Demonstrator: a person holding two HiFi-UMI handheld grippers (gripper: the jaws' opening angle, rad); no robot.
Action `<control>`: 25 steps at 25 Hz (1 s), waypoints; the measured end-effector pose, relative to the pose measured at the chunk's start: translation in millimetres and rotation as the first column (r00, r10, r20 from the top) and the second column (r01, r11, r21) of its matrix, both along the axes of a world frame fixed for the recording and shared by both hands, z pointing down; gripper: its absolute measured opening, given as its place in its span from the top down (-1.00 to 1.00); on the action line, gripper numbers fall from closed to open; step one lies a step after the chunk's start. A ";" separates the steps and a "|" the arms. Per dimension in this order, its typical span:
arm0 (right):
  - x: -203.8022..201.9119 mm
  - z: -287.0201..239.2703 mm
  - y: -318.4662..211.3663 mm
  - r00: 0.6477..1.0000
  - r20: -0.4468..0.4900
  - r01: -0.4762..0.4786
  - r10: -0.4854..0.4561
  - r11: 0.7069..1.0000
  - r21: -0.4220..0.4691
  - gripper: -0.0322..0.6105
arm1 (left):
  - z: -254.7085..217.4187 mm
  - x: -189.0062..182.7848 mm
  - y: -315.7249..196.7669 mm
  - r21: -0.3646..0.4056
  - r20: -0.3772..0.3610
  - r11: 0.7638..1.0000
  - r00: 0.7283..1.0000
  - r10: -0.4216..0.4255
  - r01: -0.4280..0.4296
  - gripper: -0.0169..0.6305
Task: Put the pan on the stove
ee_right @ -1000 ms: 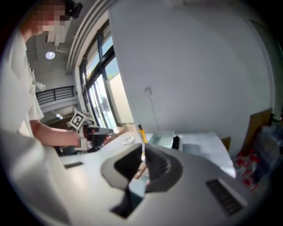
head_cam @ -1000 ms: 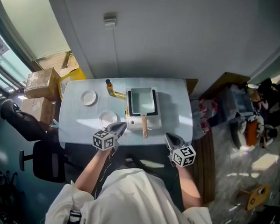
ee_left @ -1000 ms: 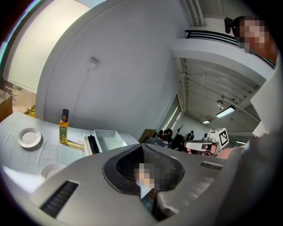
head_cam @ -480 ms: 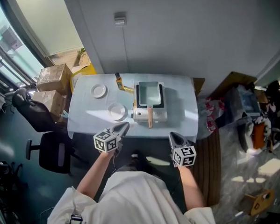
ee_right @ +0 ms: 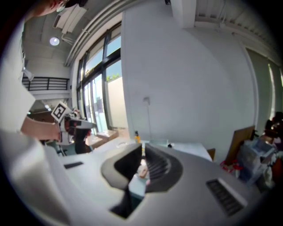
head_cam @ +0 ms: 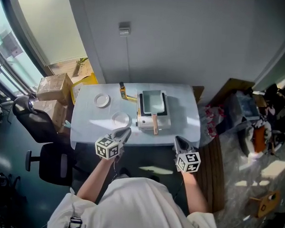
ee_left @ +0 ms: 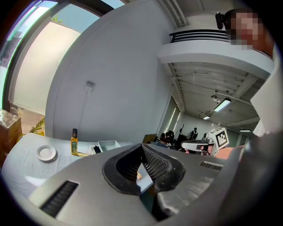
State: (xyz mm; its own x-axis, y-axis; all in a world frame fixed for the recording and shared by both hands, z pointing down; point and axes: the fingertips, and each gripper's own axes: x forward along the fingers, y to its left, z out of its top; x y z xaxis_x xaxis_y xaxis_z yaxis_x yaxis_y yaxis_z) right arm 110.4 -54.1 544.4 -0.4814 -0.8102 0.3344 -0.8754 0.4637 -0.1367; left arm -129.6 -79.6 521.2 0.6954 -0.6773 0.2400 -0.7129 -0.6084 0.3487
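Observation:
A rectangular pan (head_cam: 152,102) with a pale inside sits on the small silver stove (head_cam: 147,122), and its wooden handle (head_cam: 155,124) points toward me. The pan (ee_left: 107,144) also shows small and far off in the left gripper view. My left gripper (head_cam: 127,131) hangs shut and empty just short of the table's near edge, left of the handle. The right gripper (head_cam: 177,138) is shut and empty too, to the right of the stove and off the table. In each gripper view the jaws, left (ee_left: 142,149) and right (ee_right: 142,152), meet with nothing between them.
On the light table (head_cam: 183,118) stand an oil bottle (head_cam: 122,90) and two white plates (head_cam: 102,100) (head_cam: 120,118). Cardboard boxes (head_cam: 53,87) and two office chairs (head_cam: 37,122) are at the left. Clutter and a wooden board (head_cam: 234,87) are at the right.
Both grippers have drawn back from the table's near edge and risen, still shut. The table now looks smaller and farther. The pan has not moved on the stove.

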 end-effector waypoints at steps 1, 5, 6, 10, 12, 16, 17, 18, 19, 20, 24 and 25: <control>1.3 -3.0 0.1 1.000 -0.003 -0.018 0.018 1.000 0.012 0.78 | -5.0 -2.1 -1.9 0.014 0.000 1.000 1.000 0.010 -0.010 0.88; 8.4 -11.1 -3.1 0.997 -0.018 -0.077 0.078 0.996 0.050 0.78 | -16.3 -7.5 -15.6 0.053 0.024 0.997 0.999 0.048 -0.049 0.88; 8.9 -13.1 -2.5 0.996 -0.019 -0.086 0.088 0.995 0.057 0.78 | -17.4 -9.2 -17.9 0.057 0.026 0.997 0.998 0.054 -0.056 0.88; 5.3 -30.0 2.3 0.993 -0.028 -0.108 0.110 0.990 0.088 0.78 | -23.9 -12.0 -24.5 0.067 0.015 0.995 0.998 0.066 -0.067 0.88; 5.9 -32.0 2.7 0.992 -0.031 -0.119 0.122 0.989 0.092 0.78 | -24.8 -11.9 -27.7 0.069 0.007 0.995 0.998 0.068 -0.069 0.88; 7.9 -32.6 -0.5 0.990 -0.029 -0.138 0.141 0.986 0.091 0.79 | -24.2 -8.1 -33.0 0.064 0.000 0.995 0.997 0.071 -0.071 0.88; 8.0 -32.0 -1.2 0.990 -0.028 -0.137 0.140 0.986 0.092 0.79 | -24.0 -6.5 -33.6 0.063 -0.002 0.995 0.997 0.072 -0.072 0.88; 8.0 -31.3 -1.9 0.990 -0.027 -0.135 0.138 0.986 0.095 0.79 | -24.1 -4.7 -33.7 0.063 -0.004 0.995 0.997 0.074 -0.074 0.88; 7.4 -31.4 -2.5 0.990 -0.027 -0.133 0.136 0.986 0.097 0.80 | -24.5 -3.1 -33.4 0.064 -0.004 0.995 0.997 0.077 -0.077 0.88; 6.0 -32.7 -2.8 0.991 -0.025 -0.131 0.135 0.986 0.099 0.80 | -24.7 -1.7 -32.7 0.065 -0.003 0.995 0.997 0.080 -0.080 0.88; 4.7 -34.4 -6.4 0.990 -0.019 -0.134 0.136 0.986 0.102 0.80 | -22.2 1.6 -32.5 0.062 -0.003 0.994 0.996 0.090 -0.090 0.88; 4.9 -34.6 -7.8 0.990 -0.017 -0.136 0.139 0.985 0.103 0.80 | -21.3 1.9 -33.3 0.060 -0.001 0.994 0.996 0.092 -0.092 0.88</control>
